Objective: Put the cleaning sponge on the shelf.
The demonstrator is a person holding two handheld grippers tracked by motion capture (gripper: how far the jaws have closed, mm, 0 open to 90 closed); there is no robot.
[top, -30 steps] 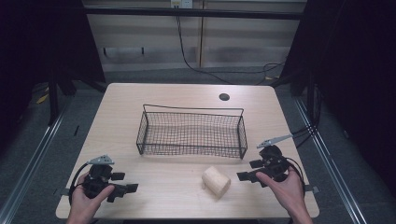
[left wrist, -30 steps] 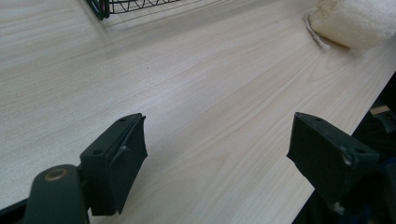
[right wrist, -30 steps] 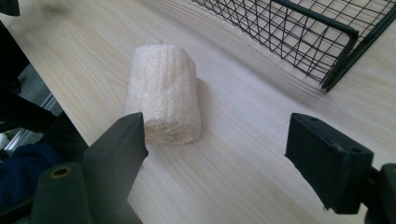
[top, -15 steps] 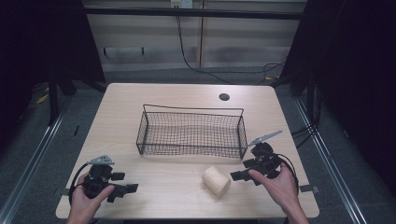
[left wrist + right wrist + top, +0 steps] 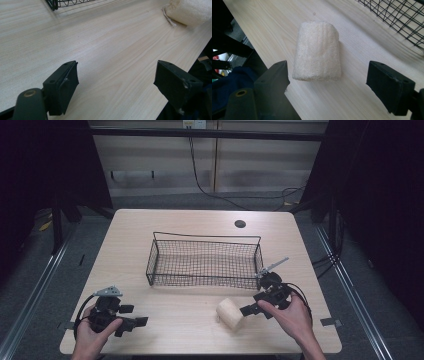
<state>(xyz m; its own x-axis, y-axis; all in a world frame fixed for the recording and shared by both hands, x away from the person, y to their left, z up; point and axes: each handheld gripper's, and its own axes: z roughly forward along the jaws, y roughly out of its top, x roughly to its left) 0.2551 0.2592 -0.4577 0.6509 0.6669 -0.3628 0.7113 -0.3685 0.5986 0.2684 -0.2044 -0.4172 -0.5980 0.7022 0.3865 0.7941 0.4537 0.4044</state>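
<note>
On the table (image 5: 150,227), a rolled towel (image 5: 230,313) lies just in front of the wire basket (image 5: 204,261).

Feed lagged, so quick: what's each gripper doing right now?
Left gripper: open, empty, over bare table.
Right gripper: open, holding nothing, at the roll.

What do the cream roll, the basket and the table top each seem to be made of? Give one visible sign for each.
Roll: probably loofah or coarse sponge, matt; a rough, fibrous, pitted surface.
Basket: black wire, likely coated metal; a thin open mesh.
Table top: pale wood or wood-look laminate, smooth; long grain lines.
</note>
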